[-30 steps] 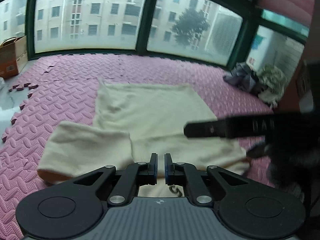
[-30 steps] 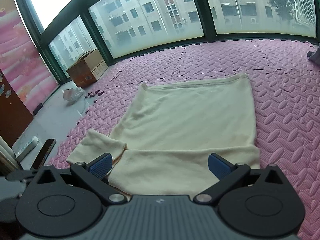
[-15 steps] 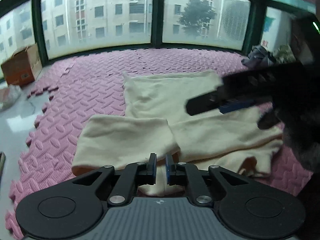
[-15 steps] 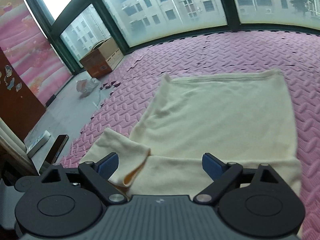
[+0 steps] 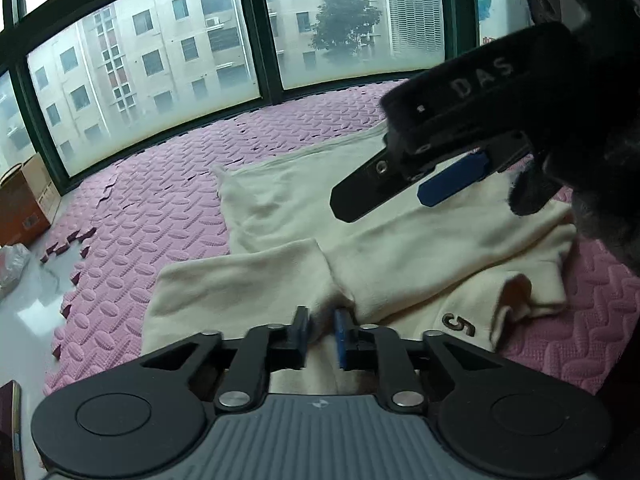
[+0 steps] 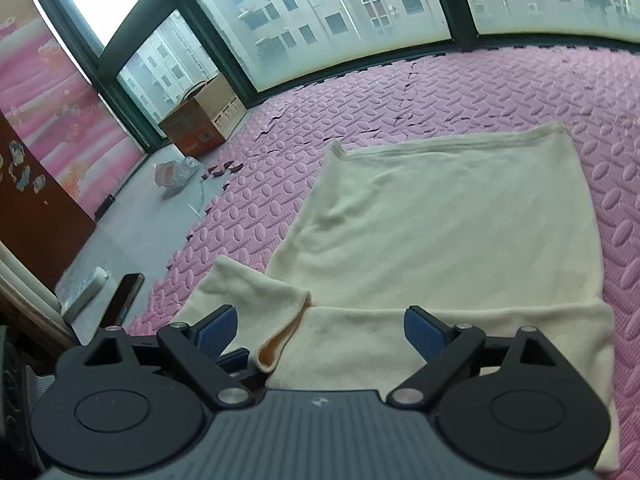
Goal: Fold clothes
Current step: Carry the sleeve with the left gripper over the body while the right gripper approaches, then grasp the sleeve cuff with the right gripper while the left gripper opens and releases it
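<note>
Cream garment (image 5: 400, 248) near edge hidden by rigs | left tongs (image 5: 322, 330) pinching its fold; right tongs (image 6: 320, 330) spread above it

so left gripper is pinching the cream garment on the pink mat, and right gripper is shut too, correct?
Not quite. The right gripper is open, jaws wide over the cream garment, as the right wrist view shows. The left gripper does pinch it on the pink mat.

The pink foam floor mat (image 6: 500, 80) lies bare around the cream fleece garment (image 6: 440, 216), giving open passage on its far side and right. To the left, a brown cardboard box (image 6: 200, 124), a crumpled plastic bag (image 6: 174, 170) and a dark phone (image 6: 126, 294) occupy the grey floor.
</note>
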{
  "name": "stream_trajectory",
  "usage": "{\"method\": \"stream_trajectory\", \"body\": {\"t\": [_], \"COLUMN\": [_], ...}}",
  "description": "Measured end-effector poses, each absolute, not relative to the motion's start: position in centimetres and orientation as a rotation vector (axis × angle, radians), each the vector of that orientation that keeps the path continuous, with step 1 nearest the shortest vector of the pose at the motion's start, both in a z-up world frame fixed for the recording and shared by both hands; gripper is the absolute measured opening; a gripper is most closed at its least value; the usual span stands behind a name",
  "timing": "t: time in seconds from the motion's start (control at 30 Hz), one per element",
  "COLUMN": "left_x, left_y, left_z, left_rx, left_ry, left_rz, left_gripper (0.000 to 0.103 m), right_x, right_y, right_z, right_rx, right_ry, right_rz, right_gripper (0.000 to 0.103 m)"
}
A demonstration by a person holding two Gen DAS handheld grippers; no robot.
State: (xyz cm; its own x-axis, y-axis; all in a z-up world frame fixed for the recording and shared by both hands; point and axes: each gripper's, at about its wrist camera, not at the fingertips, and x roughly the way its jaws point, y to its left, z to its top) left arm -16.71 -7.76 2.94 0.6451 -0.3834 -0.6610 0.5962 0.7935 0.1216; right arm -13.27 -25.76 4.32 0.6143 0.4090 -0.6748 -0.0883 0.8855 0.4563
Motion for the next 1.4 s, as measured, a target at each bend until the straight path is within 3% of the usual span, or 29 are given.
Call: {"method": "stream_trajectory", "body": {"t": [0.27, 0.6, 0.87, 0.93, 0.97, 1.03, 1.2, 1.33, 1.4], "left_x": [-16.8, -18.2, -18.5, -18.5, -18.5, -18.5, -18.7, -19.1, -19.2], "left_y": [-6.4, -7.0, -7.0, -7.1, -7.1, -7.0, -7.1, -7.0, -6.7], "left_z": [5.6, 6.4, 6.5, 6.5, 6.5, 6.5, 6.3, 6.0, 5.8], "left_rx": [0.151, 0.087, 0.081, 0.088, 0.089, 0.092, 0.119, 0.167, 0.178], "left_ry": [0.642, 0.634, 0.633, 0.632, 0.632, 0.631, 0.638, 0.63, 0.633], "left_rz": [-0.58, -0.633, -0.651, -0.652, -0.651, -0.651, -0.65, -0.625, -0.604], "left_gripper": [0.004, 0.004, 0.004, 0.004, 0.004, 0.004, 0.008, 0.022, 0.023], "right_x": [-13.4, -11.8, -10.6, -10.5, -10.5, -10.7, -11.9, -13.2, -13.9], "right_y": [-26.9, -28.6, -27.6, -27.4, -27.3, -27.1, -27.1, -27.4, -27.4], "right_z": [4.5, 0.3, -1.5, -1.5, -1.3, -0.8, 2.0, 4.5, 5.6], "right_rx": [0.53, 0.987, 1.067, 1.056, 1.036, 0.988, 0.799, 0.661, 0.589], "right_ry": [0.889, 1.035, 1.05, 1.04, 1.033, 1.012, 0.908, 0.83, 0.793], "right_rz": [0.357, 0.463, 0.502, 0.508, 0.507, 0.5, 0.438, 0.406, 0.388], "right_gripper": [0.09, 0.081, 0.049, 0.033, 0.03, 0.01, 0.005, 0.005, 0.005]}}
